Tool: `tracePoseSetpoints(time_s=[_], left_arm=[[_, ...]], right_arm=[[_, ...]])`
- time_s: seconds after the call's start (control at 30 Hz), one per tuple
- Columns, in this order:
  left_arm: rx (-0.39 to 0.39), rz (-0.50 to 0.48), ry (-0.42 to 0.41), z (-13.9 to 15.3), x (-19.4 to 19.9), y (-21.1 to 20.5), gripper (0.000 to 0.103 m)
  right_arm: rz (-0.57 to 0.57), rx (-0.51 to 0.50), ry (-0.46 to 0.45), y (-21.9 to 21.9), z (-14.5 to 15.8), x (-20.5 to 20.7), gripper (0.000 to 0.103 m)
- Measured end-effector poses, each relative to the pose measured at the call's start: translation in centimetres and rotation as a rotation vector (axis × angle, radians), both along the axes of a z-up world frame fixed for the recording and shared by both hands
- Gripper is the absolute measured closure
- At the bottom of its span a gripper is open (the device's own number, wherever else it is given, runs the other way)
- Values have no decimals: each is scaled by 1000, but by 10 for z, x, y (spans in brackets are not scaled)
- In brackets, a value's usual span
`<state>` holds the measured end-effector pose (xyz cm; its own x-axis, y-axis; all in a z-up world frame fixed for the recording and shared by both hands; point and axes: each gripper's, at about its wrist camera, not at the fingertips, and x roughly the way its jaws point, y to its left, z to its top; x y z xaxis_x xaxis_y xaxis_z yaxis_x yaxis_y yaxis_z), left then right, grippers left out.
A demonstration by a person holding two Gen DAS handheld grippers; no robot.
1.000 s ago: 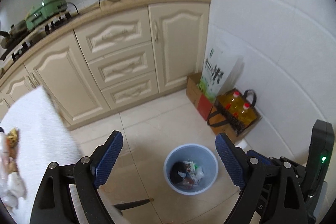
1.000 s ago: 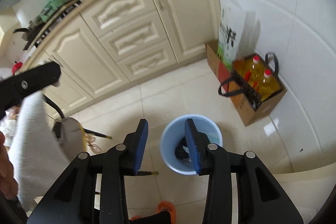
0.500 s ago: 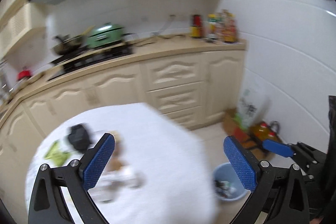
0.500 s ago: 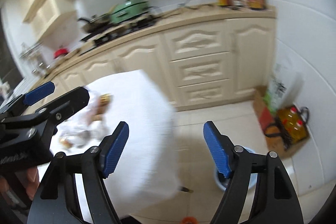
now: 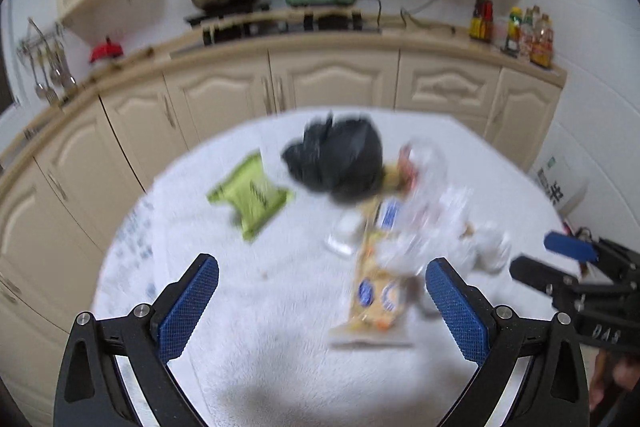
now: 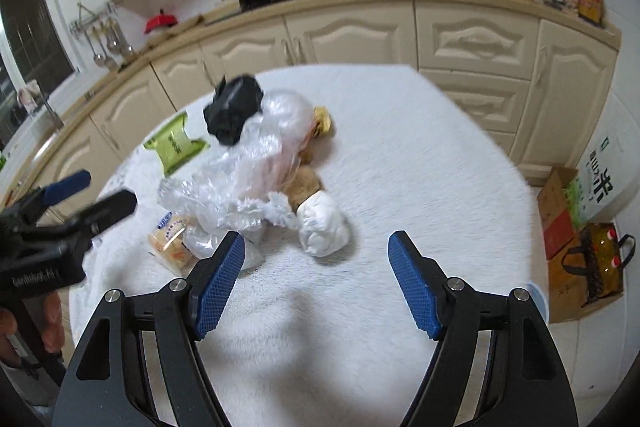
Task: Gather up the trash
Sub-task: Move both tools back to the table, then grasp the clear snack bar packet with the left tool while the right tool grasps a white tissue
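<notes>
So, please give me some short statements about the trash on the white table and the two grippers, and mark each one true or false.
1. Both grippers are open and hold nothing. True: the left gripper and the right gripper stand wide open above the white table.
2. The green packet lies inside the black bag. False: it lies flat on the table beside the bag.
3. The crumpled clear plastic lies against the black bag. True.
4. The white wad is gripped by the right gripper. False: it lies on the table ahead of the open gripper.
5. The table holds only one piece of trash. False: several pieces lie there, among them a snack wrapper.
</notes>
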<state>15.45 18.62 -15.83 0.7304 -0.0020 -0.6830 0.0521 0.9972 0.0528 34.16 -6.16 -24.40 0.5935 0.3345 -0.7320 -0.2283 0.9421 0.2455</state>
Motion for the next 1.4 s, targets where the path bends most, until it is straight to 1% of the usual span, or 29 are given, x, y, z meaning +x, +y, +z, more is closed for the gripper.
tracePoseSetpoints(time_s=[0.1,0.17,0.2,0.27,0.33,0.37,0.4,0.43,0.47,0.5,0.53,0.57,0.6,0.63,0.7,0.77,0.8,0.83,0.87,0.9,0.93,1.0,1.23,1.27,1.3,1.33,1.37,1.4], left_arm=[[42,-29,23,-10,-4,1,3],[66,-42,37,-18,-10,1,10],[66,-46,46,-21,-9,4,13],[32,-56,61,-24,-5,6,13],[11,-64,71,-23,8,-6,16],[10,-67,72,-19,26,-4,17],[16,-79,72,-19,25,-6,22],[17,-89,75,-19,36,-10,30],[12,-97,81,-20,47,-15,36],[-11,-115,97,-21,48,-15,48],[-38,-131,108,-25,63,-22,58],[-74,-153,116,-26,66,-21,63],[-90,-159,118,-28,75,-26,73],[-99,-166,117,-28,74,-26,75],[-79,-154,103,-26,72,-26,79],[-88,-153,101,-26,69,-23,80],[-95,-152,102,-25,68,-21,80],[-95,-154,105,-25,67,-19,80],[-94,-152,104,-24,66,-17,80],[-92,-151,103,-23,63,-17,80],[-92,-151,99,-21,61,-15,81],[-103,-154,95,-17,54,-12,81],[-112,-136,46,3,25,-9,84],[-118,-128,33,7,22,-8,85],[-116,-119,26,10,18,-8,95],[-109,-115,26,12,15,-8,100],[-100,-116,32,13,12,-9,99],[-100,-122,44,13,10,-8,97]], right_arm=[[4,-28,22,5,-9,8,27],[2,-43,27,8,-12,11,27],[-1,-51,28,9,-12,12,27],[-6,-60,32,8,-14,16,27],[-8,-61,37,10,-16,22,27],[-8,-62,38,10,-16,24,27],[-9,-63,39,10,-17,25,27],[-7,-64,41,10,-18,27,27],[-5,-64,43,11,-19,29,27],[-2,-66,45,12,-20,30,27],[1,-67,48,13,-22,32,27],[3,-67,51,13,-23,33,27],[8,-65,53,14,-24,34,27],[13,-65,54,15,-25,35,27],[24,-68,57,17,-27,37,27],[38,-59,58,19,-29,38,28],[43,-56,59,20,-30,38,33],[47,-57,56,21,-30,38,39],[53,-58,53,22,-30,38,43],[62,-55,54,23,-30,37,51],[68,-51,55,24,-29,37,61],[74,-51,61,25,-30,35,72],[59,-34,28,13,-19,19,72],[56,-31,22,11,-17,17,72],[55,-27,19,9,-14,16,72],[53,-24,15,7,-12,14,72],[53,-24,11,5,-9,11,72],[54,-21,9,3,-7,7,72]])
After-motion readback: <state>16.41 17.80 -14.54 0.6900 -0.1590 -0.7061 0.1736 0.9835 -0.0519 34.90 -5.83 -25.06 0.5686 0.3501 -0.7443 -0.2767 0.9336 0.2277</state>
